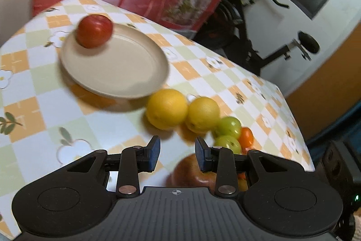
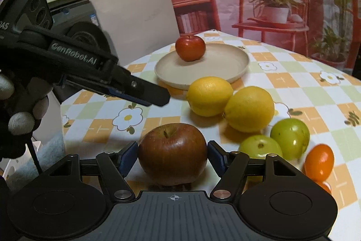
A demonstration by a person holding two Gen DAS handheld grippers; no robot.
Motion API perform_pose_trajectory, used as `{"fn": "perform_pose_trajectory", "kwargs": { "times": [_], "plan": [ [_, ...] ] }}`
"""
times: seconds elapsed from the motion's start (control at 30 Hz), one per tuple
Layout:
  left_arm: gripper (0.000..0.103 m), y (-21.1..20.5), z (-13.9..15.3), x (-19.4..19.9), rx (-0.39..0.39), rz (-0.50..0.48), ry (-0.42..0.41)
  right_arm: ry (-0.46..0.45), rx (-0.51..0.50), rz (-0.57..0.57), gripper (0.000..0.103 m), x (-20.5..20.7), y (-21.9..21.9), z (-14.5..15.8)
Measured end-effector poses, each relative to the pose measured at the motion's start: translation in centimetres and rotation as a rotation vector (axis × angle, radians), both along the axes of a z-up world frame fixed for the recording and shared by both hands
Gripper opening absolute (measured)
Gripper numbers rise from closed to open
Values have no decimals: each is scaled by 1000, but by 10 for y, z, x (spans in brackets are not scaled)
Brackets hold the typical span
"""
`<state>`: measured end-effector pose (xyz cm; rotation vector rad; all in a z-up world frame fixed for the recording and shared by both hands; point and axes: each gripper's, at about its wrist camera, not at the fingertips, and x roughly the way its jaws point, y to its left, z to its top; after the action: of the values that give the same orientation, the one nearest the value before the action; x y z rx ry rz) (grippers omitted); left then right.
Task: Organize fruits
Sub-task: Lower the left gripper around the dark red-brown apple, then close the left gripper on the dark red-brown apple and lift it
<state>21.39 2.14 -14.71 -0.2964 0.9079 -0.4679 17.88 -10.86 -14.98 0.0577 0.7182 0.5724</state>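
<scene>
Left wrist view: motion blur softens the plate (image 1: 126, 73) rim and lemons (image 1: 167, 108); the dark apple (image 1: 191, 173) is partly hidden behind the left gripper (image 1: 177, 154). Right wrist view: a second orange fruit (image 2: 326, 186) is mostly hidden behind the right gripper (image 2: 172, 156) body; gloved fingers (image 2: 21, 122) are cut by the left edge.

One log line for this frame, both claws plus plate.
right claw: shut on dark apple | left claw: empty | plate: red apple

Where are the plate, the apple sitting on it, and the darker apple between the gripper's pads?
plate (image 2: 225, 64), right wrist view, bare inner surface.
red apple (image 2: 190, 49), right wrist view, middle of its front.
dark apple (image 2: 172, 154), right wrist view, middle of its front.
</scene>
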Motion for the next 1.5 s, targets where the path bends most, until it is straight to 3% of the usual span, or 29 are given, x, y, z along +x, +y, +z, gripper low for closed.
{"fn": "perform_pose_trajectory", "kwargs": {
  "times": [0.33, 0.83, 1.5],
  "plan": [
    [35, -14, -11, -2, -21, -86, 54, 4, -45, -7, 63, -9, 6, 2],
    [35, -22, -15, -4, -43, -124, 93, 45, -82, -20, 64, -13, 2, 0],
    [35, -26, -14, -8, 8, -153, 85, 51, -84, -22, 64, -12, 0, 2]
  ]
}}
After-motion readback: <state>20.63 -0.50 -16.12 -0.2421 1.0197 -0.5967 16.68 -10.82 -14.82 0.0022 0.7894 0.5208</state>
